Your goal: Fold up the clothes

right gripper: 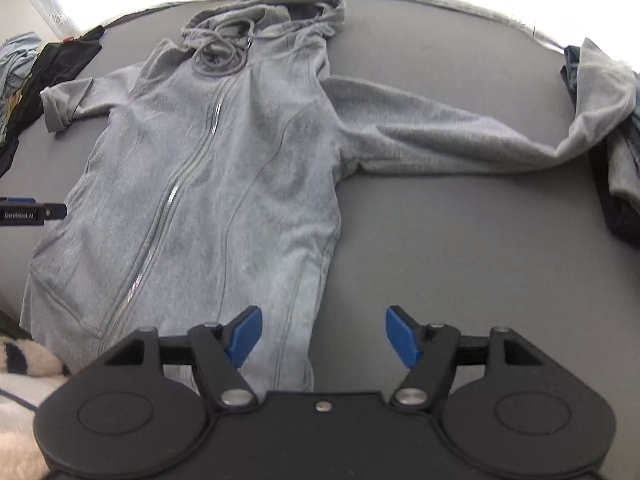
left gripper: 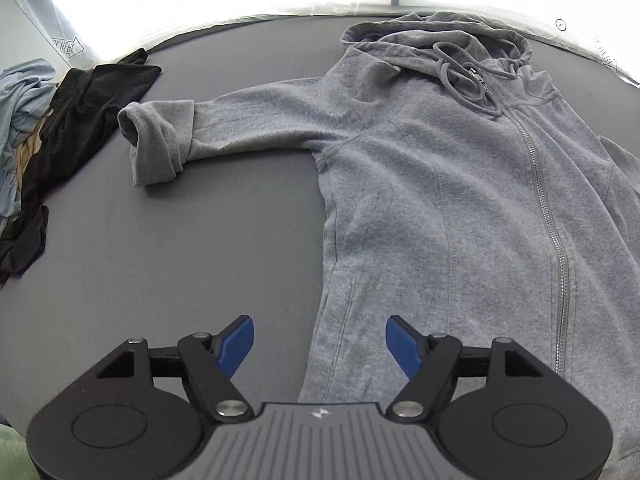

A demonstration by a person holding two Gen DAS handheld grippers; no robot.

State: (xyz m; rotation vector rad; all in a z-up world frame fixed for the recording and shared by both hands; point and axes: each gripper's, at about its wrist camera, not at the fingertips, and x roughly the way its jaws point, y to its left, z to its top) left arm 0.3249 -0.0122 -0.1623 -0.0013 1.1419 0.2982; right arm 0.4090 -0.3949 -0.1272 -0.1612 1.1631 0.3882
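Observation:
A grey zip-up hoodie lies flat and front-up on the dark grey table, hood at the far side, both sleeves spread out. Its left sleeve cuff is rolled up. In the right wrist view the hoodie fills the left half, and its other sleeve reaches right onto a pile of clothes. My left gripper is open and empty above the hoodie's lower left edge. My right gripper is open and empty above the hoodie's lower right edge. The left gripper's tip shows at the left edge.
A heap of black and light blue clothes lies at the table's left side. Dark and grey garments are stacked at the right edge. A fluffy white cloth lies at the near left. The dark grey table shows between them.

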